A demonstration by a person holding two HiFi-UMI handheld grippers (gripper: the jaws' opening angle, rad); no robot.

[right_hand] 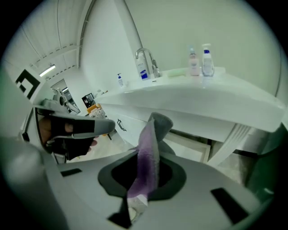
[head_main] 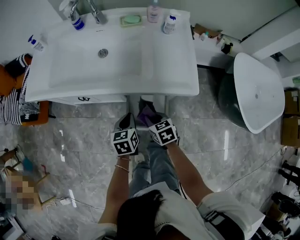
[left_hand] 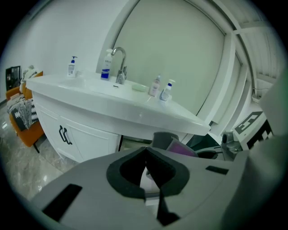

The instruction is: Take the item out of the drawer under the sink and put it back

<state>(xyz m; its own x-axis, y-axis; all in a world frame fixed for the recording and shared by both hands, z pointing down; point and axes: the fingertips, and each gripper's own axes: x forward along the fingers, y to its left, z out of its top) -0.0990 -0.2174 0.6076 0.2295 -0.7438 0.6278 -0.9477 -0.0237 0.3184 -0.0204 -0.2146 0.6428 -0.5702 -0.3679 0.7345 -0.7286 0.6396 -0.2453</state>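
A purple and grey cloth [right_hand: 150, 143] stands up between the jaws of my right gripper [right_hand: 143, 182], which is shut on its lower end. In the head view this cloth [head_main: 146, 114] hangs just below the front edge of the white sink [head_main: 112, 89], at the right gripper [head_main: 151, 117]. My left gripper [head_main: 125, 121] is close beside it on the left. Its jaws meet at the tip with nothing held, as the left gripper view shows [left_hand: 146, 155]. A drawer opening [left_hand: 135, 143] shows under the counter behind the cloth [left_hand: 179, 146].
Faucet [head_main: 96, 14], several bottles and a soap dish [head_main: 131, 19] line the sink's back. Closed cabinet doors with black handles [left_hand: 65, 134] are left of the opening. A white oval tub [head_main: 258, 93] stands right, an orange chair with striped fabric [head_main: 18, 105] left.
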